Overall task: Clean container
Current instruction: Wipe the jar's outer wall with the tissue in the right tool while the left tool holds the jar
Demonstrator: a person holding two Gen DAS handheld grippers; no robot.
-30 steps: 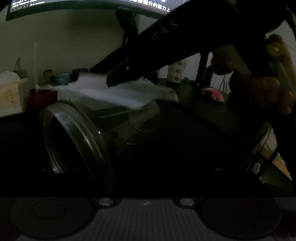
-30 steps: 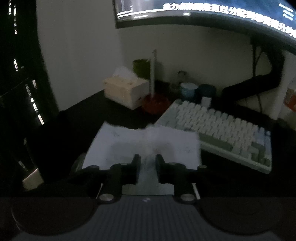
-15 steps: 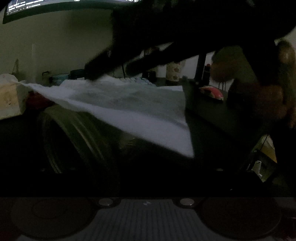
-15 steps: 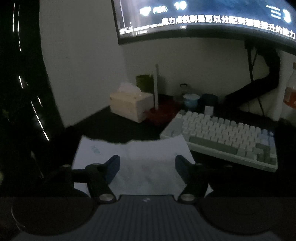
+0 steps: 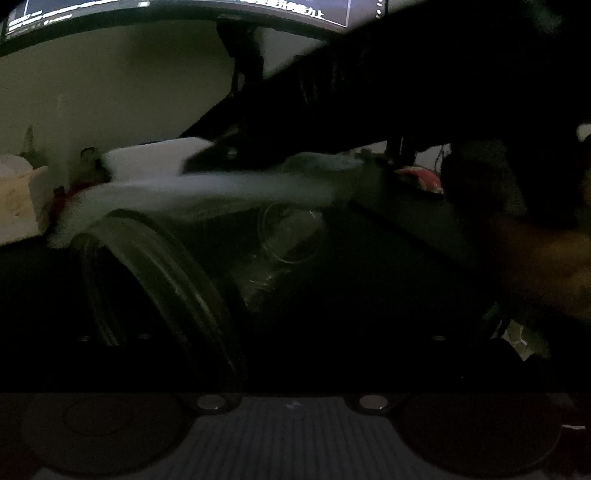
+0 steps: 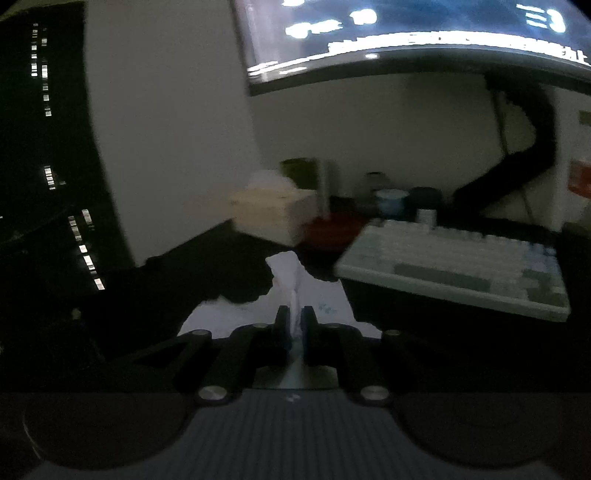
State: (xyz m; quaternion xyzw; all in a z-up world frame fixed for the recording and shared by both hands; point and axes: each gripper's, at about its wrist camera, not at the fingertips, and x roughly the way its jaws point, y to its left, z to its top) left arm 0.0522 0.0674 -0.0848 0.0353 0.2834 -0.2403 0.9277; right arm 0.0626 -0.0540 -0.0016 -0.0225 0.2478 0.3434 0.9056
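A clear glass jar lies tilted on its side in the left wrist view, mouth toward the lower left. It sits between the dark, barely visible fingers of my left gripper, which holds it. A white tissue is draped along the jar's upper side. My right gripper reaches in from the upper right onto it. In the right wrist view the right gripper has its jaws closing, pads pinched on a raised fold of the tissue.
A pale keyboard lies at the right on the dark desk. A tissue box, a red base with a thin post and small cups stand at the back under a monitor. A hand is at the right.
The right gripper opened wide over the tissue spread flat, then closed and pinched it into a fold. The tissue over the jar went from a wide sheet to a bunched strip.
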